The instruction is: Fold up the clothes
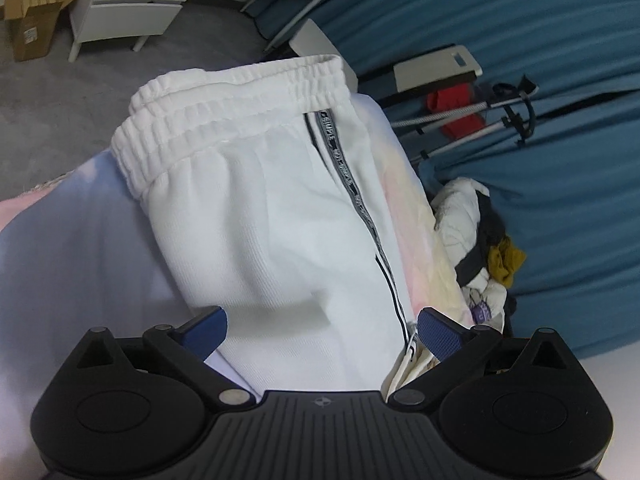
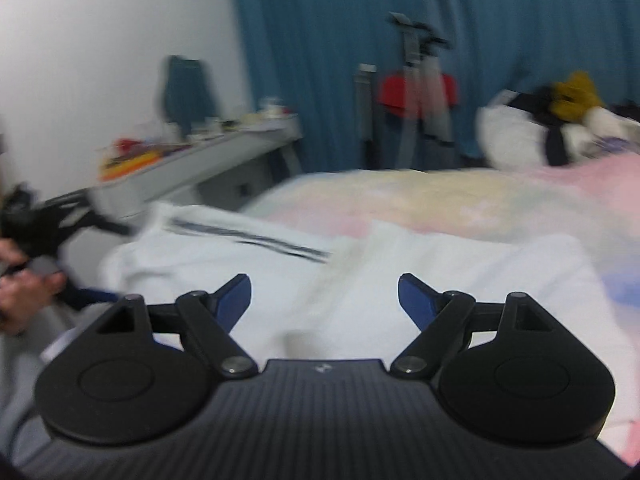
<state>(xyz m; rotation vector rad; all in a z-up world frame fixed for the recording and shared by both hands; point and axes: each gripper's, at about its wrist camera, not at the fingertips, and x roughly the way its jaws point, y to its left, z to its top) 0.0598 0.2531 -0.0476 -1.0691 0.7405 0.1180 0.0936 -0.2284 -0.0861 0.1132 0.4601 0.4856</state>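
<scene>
Plenty of room over the pastel bedspread [image 2: 420, 196] beyond the white pants [image 1: 280, 216], nothing sitting on it there. The far corner's blocked by a clothes pile [image 2: 560, 120]. A tripod [image 2: 420, 80] and cluttered desk [image 2: 200, 156] stand past the bed edge in front of the blue curtain [image 2: 320, 40].

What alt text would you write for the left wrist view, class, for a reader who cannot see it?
White trousers with an elastic waistband and a dark side stripe lie on a pastel bedspread, between the open fingers of the left gripper. A clothes pile and blue curtain sit behind.
</scene>
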